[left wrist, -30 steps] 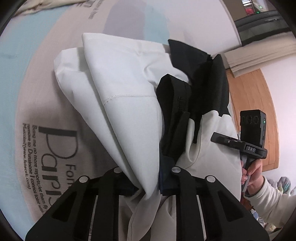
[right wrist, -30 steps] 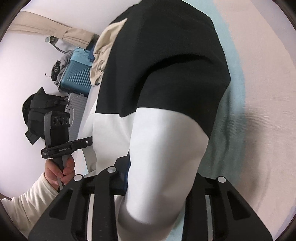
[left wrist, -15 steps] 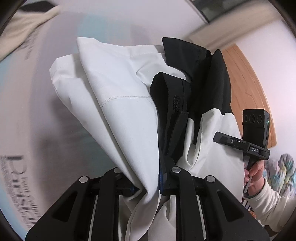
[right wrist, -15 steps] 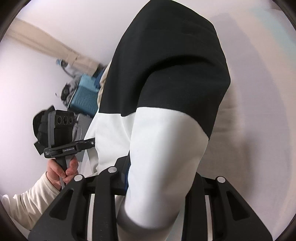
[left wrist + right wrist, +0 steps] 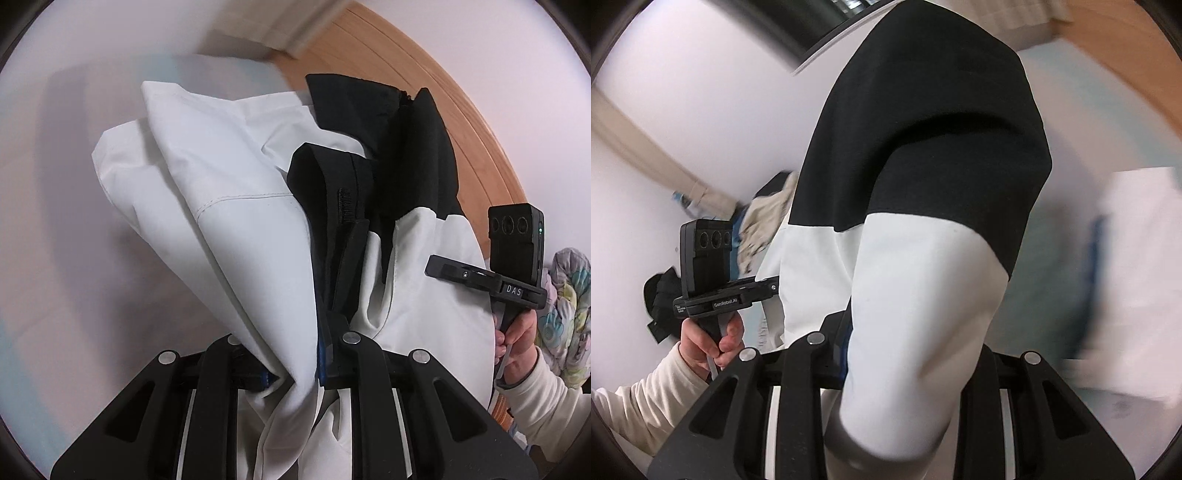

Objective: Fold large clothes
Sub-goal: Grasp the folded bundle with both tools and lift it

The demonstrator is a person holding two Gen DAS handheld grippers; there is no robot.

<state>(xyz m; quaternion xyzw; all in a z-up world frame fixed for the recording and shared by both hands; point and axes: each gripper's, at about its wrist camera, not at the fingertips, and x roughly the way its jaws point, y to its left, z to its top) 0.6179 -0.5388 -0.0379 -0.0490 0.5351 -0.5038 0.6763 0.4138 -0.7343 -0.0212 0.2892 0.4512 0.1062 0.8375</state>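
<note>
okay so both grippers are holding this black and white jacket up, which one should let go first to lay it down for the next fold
Probably neither alone. The left gripper pinches a thin bunch of the jacket; the right gripper clamps a thick sleeve. If one must release, the right: its sleeve hangs free.

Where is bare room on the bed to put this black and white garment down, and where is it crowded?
Left wrist view: bare bedding lies left of the hanging black and white garment, up to the wooden headboard. Right wrist view: a blurred white cloth fills the garment's right side; blurred things crowd the left, beyond the hand.
</note>
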